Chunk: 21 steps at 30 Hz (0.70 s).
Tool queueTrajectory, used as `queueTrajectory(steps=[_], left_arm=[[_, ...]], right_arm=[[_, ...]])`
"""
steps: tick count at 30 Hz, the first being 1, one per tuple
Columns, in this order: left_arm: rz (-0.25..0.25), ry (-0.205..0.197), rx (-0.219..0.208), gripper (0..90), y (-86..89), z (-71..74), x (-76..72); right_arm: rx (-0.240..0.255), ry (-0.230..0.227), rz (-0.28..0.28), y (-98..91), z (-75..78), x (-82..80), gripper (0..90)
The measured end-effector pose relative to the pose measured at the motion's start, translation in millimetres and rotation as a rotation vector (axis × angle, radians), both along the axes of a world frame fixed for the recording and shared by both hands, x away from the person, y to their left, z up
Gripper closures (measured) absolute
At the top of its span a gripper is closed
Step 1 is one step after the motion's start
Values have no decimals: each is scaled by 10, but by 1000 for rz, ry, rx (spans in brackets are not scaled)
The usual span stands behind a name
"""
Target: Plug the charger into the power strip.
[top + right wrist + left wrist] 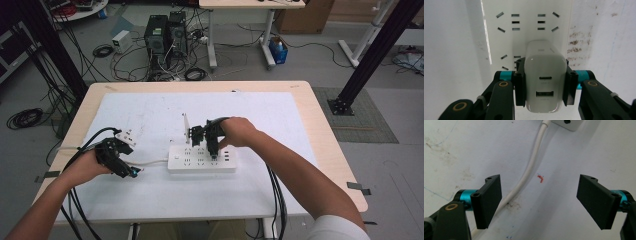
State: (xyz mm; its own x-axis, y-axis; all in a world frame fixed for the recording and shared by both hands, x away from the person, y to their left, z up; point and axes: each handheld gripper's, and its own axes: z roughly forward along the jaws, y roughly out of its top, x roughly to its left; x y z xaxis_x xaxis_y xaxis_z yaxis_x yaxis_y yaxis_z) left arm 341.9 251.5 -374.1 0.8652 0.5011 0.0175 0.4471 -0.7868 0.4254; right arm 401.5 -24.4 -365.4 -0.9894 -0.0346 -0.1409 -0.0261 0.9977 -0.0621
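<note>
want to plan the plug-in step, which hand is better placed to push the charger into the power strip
Right. The right gripper is clamped on the white charger, right above the power strip. The left gripper stands open and empty beside the strip's cable.

A white sheet [150, 195] covers most of the wooden table [327, 145], stained with brownish smudges. On the far floor stand two black computer towers [165, 35] among tangled cables — a small white box [121, 41] to their left, a blue container [278, 51] to their right.
</note>
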Motion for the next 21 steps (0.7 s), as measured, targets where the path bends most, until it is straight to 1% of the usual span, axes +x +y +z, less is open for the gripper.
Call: queueTrajectory(steps=[2,3,4,5,6,8,9,11,12,13,14,15,16,17,18,19,20,21], left_arm=[[5,-7,-1,204,6,2,-11],[4,-10,1,204,13,6,-12],[20,-10,-10,204,16,3,-26],[11,-11,1,204,27,9,-25],[16,-13,-4,204,28,2,-38],[21,-16,-4,204,27,-9,-50],[21,-20,-7,204,25,-16,-52],[17,-21,-4,204,24,-20,-53],[17,-21,-6,205,24,-21,-57],[13,-21,-3,204,28,-22,-57],[16,-21,-3,204,28,-28,-59],[17,-20,-2,204,31,-36,-57],[17,-20,-2,204,31,-36,-57],[14,-17,-3,204,34,-51,-44],[19,-17,-8,204,33,-57,-47],[21,-16,-10,204,35,-61,-47],[16,-15,-7,204,42,-63,-42],[27,-13,-16,204,43,-72,-40]], right_arm=[[18,15,-1,-21,2,32,630],[22,49,-13,-26,7,87,630],[25,87,-29,-27,14,154,630],[30,107,-30,-23,6,193,630],[19,91,-25,-12,0,165,630],[-18,18,-6,15,-17,33,630],[0,20,-8,-10,-21,41,630],[32,91,-36,-50,-18,162,630],[40,120,-41,-57,-20,218,630],[37,122,-52,-43,-26,213,629],[18,99,-51,-22,-31,178,625],[16,74,-46,-19,-41,135,628],[16,74,-46,-19,-41,135,628],[26,64,-33,-31,-44,120,628],[43,94,-53,-53,-42,160,628],[49,121,-63,-60,-41,212,628],[52,127,-44,-59,-48,231,628],[50,118,-50,-53,-50,207,628]])
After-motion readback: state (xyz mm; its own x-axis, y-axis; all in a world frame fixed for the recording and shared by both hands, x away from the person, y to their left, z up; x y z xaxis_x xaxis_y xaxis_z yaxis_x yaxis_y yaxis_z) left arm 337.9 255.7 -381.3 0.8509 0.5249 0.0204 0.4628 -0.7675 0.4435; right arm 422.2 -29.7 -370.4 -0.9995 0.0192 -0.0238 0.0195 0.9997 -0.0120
